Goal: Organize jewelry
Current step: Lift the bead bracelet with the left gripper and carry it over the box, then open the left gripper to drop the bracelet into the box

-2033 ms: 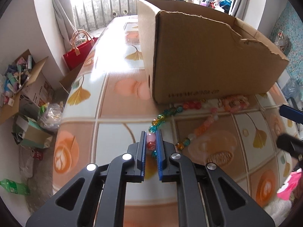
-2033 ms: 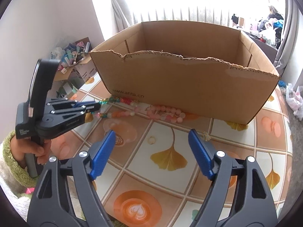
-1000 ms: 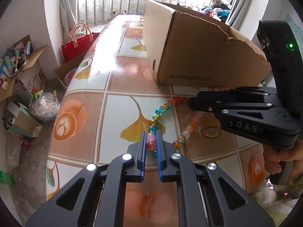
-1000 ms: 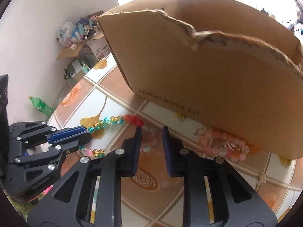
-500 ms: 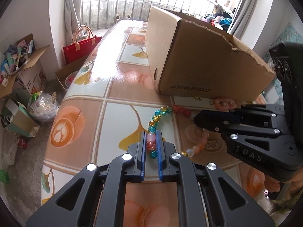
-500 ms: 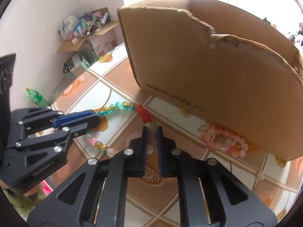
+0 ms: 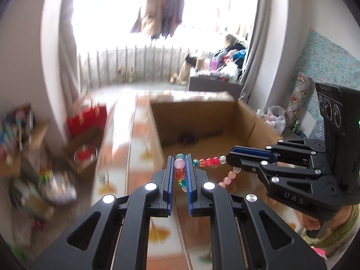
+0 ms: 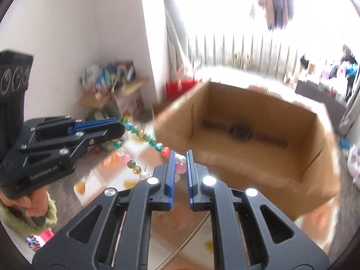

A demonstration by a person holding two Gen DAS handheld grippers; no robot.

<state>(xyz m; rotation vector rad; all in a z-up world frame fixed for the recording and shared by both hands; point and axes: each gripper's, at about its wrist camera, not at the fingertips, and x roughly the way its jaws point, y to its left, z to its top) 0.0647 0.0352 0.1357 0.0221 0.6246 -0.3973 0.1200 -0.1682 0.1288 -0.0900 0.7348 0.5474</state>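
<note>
Now lifted off the tiled table (image 7: pixel 117 135), no longer lying on it: bead necklace (image 7: pixel 208 161) strung between left gripper (image 7: pixel 180 175) and right gripper (image 8: pixel 179 168), each clamped on beads, before the open cardboard box (image 8: pixel 258 157).

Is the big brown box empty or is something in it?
Not empty. The cardboard box is open on top, and something dark lies on its floor. It's too blurred to tell what. The bead necklace isn't inside.

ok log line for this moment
left gripper: shut on bead necklace | right gripper: shut on necklace | necklace: held above cardboard box
</note>
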